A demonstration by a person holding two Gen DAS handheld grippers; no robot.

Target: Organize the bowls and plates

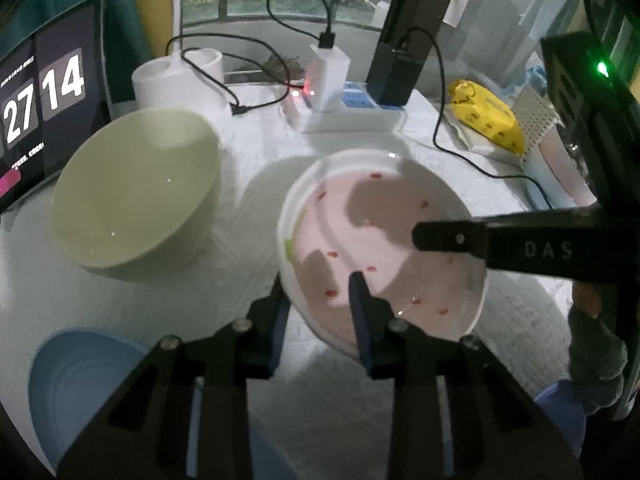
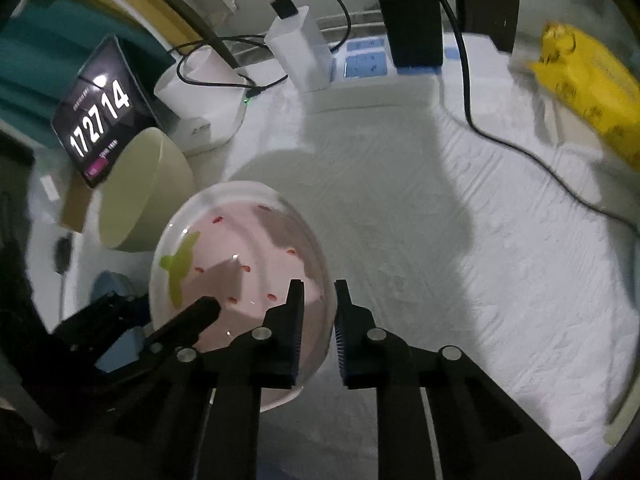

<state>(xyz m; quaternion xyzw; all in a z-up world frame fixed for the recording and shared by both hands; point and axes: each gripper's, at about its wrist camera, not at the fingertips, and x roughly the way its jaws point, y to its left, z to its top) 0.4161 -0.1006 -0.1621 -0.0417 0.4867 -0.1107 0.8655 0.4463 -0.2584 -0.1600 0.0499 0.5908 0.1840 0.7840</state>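
Observation:
A pink bowl (image 1: 384,220) with red specks and a white rim sits on the white cloth; it also fills the lower left of the right wrist view (image 2: 240,248). My left gripper (image 1: 318,292) straddles its near rim, one finger outside and one inside. A strip of pink interior shows beside the inner pad, so it stands open. My right gripper (image 2: 319,300) is shut on the opposite rim, its inner finger (image 1: 440,236) lying across the bowl. A pale green bowl (image 1: 136,192) stands to the left, and a blue bowl (image 1: 80,380) lies at the lower left.
A tablet showing a clock (image 1: 40,104) leans at the back left beside a white cup (image 1: 180,76). A power strip with a white charger (image 1: 328,76) and a black cable (image 1: 480,160) crosses the back. A yellow packet (image 1: 488,120) lies at the right. White cloth (image 2: 440,240) spreads to the right.

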